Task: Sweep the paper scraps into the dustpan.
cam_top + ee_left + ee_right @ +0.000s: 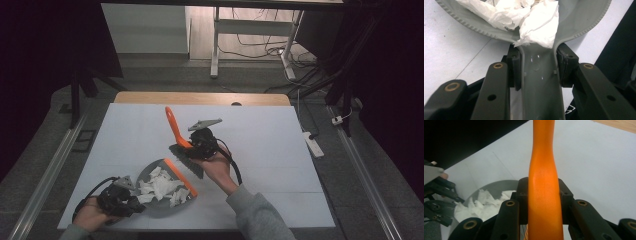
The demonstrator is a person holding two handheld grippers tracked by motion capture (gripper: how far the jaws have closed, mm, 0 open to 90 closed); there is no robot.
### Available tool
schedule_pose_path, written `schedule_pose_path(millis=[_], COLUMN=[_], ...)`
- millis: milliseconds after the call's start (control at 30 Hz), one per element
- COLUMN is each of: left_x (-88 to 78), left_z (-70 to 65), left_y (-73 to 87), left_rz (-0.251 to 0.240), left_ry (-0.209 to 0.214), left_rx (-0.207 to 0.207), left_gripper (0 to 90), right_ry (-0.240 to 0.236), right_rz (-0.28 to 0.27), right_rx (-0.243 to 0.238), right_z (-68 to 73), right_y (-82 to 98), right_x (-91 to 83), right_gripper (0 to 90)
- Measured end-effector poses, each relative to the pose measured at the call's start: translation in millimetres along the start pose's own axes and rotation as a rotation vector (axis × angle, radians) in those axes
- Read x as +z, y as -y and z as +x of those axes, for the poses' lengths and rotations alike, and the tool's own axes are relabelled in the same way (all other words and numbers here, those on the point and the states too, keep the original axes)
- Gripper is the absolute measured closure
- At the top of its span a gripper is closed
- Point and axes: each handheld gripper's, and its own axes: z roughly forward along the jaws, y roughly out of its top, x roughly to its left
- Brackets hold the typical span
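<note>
at lower left of the high view, the left gripper (pixel 131 199) clamps the grey dustpan (pixel 150 172) handle, crumpled tissue (pixel 160 187) inside; at centre, the right gripper (pixel 196 145) grips the orange brush (pixel 175 131) handle, bristles beside the pan's orange lip.

one camera sits high up and looks forward and down at the white table (pixel 260 150). two more ride on the grippers, very close, looking along their black jaws. all three see the grey dustpan (pixel 150 172) (pixel 579 20) (pixel 496 186) full of paper (pixel 160 187) (pixel 534 22) (pixel 484 205).
</note>
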Motion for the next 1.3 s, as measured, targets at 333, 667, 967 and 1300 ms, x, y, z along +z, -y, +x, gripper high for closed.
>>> schedule_pose_path(millis=[333, 667, 967, 1300], left_x=[-0.2, -0.4, 0.3, 0.8], left_z=[0.9, 1.1, 1.3, 1.2], left_y=[0.2, -0.2, -0.5, -0.8], left_rz=[-0.004, -0.003, -0.004, -0.008], left_ry=[0.004, 0.003, 0.004, 0.002], left_rx=[-0.006, -0.005, -0.006, -0.008], left_gripper=[61.6, 61.6, 61.6, 61.6], right_ry=[-0.052, 0.075, 0.125, -0.001], right_rz=[0.036, 0.059, 0.144, 0.186], right_rx=[0.063, 0.039, 0.038, -0.039], right_z=[-20.6, -47.1, -58.2, -9.2], right_y=[5.4, 9.1, 22.7, 24.5], right_x=[3.6, -5.5, 18.6, 53.7], right_gripper=[70.4, 70.5, 70.4, 70.5])
